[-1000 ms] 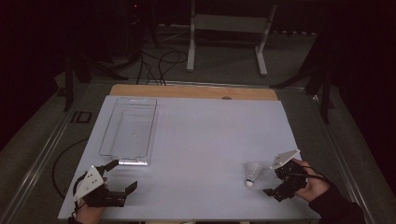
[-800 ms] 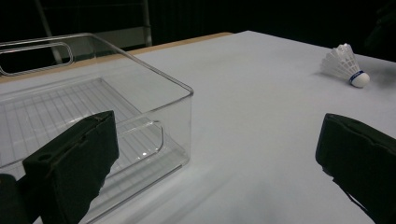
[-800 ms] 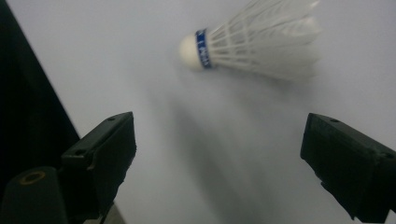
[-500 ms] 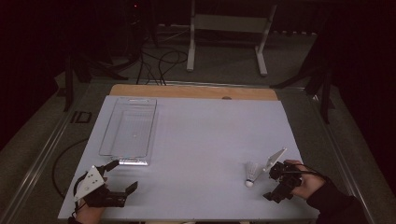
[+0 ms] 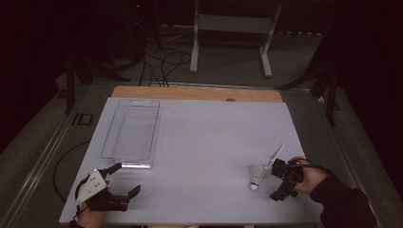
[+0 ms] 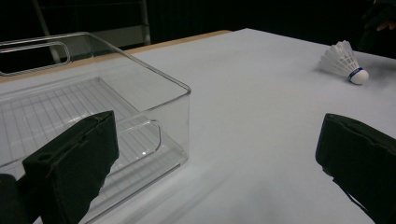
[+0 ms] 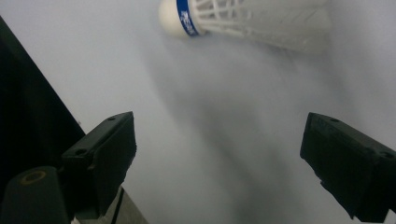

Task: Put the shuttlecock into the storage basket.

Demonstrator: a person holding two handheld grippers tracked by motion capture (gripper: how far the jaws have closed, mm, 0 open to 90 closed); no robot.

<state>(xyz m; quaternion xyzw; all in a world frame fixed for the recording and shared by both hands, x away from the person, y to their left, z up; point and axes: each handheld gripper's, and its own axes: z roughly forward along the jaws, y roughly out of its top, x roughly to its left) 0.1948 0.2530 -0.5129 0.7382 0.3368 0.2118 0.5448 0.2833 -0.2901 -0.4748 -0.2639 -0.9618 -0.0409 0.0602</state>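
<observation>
From my right gripper view, the shuttlecock (image 7: pixel 243 21) is cut off by the top edge, its skirt blurred at upper right. In my left gripper view, the clear tray (image 6: pixel 93 107) runs off the left edge, and its near wall is partly hidden behind my black jaw at lower left. In the high view, my left hand (image 5: pixel 88 218) is cut by the bottom edge.

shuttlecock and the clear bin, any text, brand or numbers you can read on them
No text can be read.
Shuttlecock: pale marks on the blue band round its cork, too blurred to read.
Clear bin: no label or print visible.
White table cover: plain.
</observation>
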